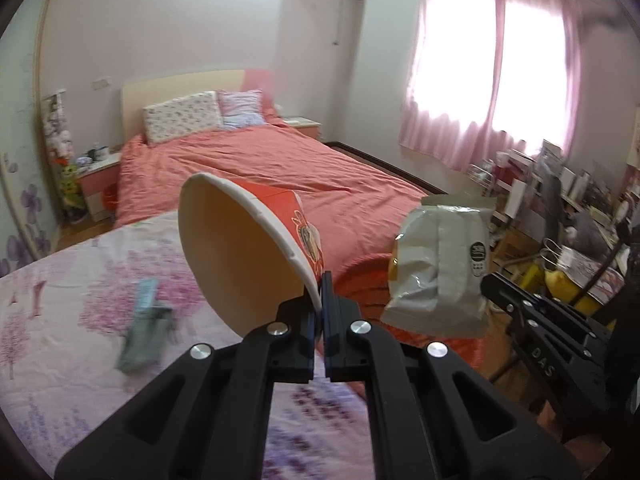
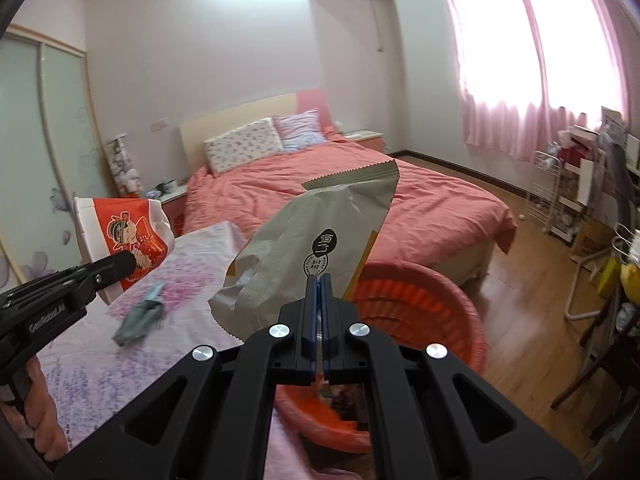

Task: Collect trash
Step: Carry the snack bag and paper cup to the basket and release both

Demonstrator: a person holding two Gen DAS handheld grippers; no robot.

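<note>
Carrying step: left gripper [image 1: 321, 280] clamps paper cup [image 1: 244, 248], right gripper [image 2: 319, 280] clamps snack bag [image 2: 312, 240]; next, release over red basket [image 2: 432, 300], lower centre

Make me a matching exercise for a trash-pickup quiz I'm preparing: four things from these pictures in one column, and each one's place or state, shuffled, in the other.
Things:
1. red paper cup
2. grey snack bag
3. green wrapper
4. red plastic basket

Places or states:
A. lying on the floral purple sheet
B. pinched at its rim by the left gripper
C. on the floor beside the bed, trash inside
D. held up by the right gripper, above the basket

Pairs: 1-B, 2-D, 3-A, 4-C
</note>
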